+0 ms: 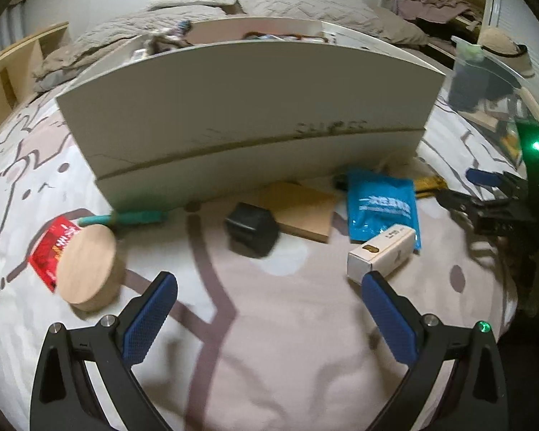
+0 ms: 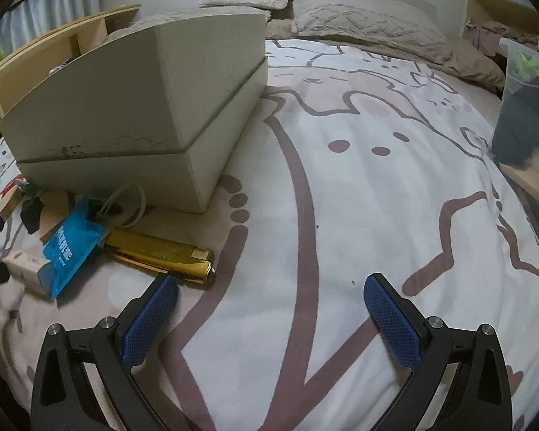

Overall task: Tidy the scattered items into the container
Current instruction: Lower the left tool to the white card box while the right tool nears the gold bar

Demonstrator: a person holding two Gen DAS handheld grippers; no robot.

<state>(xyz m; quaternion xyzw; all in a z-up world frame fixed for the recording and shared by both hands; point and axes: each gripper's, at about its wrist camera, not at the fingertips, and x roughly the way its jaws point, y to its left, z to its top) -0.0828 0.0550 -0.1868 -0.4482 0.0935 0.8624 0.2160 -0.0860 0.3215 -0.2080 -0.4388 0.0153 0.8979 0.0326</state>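
A large white box (image 1: 248, 115) stands on the bed; it also shows in the right wrist view (image 2: 133, 107). Before it lie a black cube (image 1: 251, 230), a round wooden disc (image 1: 88, 265), a red packet (image 1: 50, 248), a teal pen (image 1: 125, 217), a tan board (image 1: 302, 208), a blue pouch (image 1: 381, 208) and a small white carton (image 1: 381, 251). My left gripper (image 1: 269, 283) is open and empty, short of the cube. My right gripper (image 2: 269, 283) is open and empty, with a gold case (image 2: 161, 255) just ahead of its left finger. The blue pouch (image 2: 72, 248) and carton (image 2: 25, 269) lie left of it.
The bedsheet (image 2: 359, 186) with cartoon print stretches to the right. Pillows (image 2: 359, 18) lie at the head. A clear bin of clothes (image 2: 524, 107) stands at the right edge. A wooden shelf (image 2: 54, 61) runs along the left. A coiled cord (image 2: 125, 204) lies by the box.
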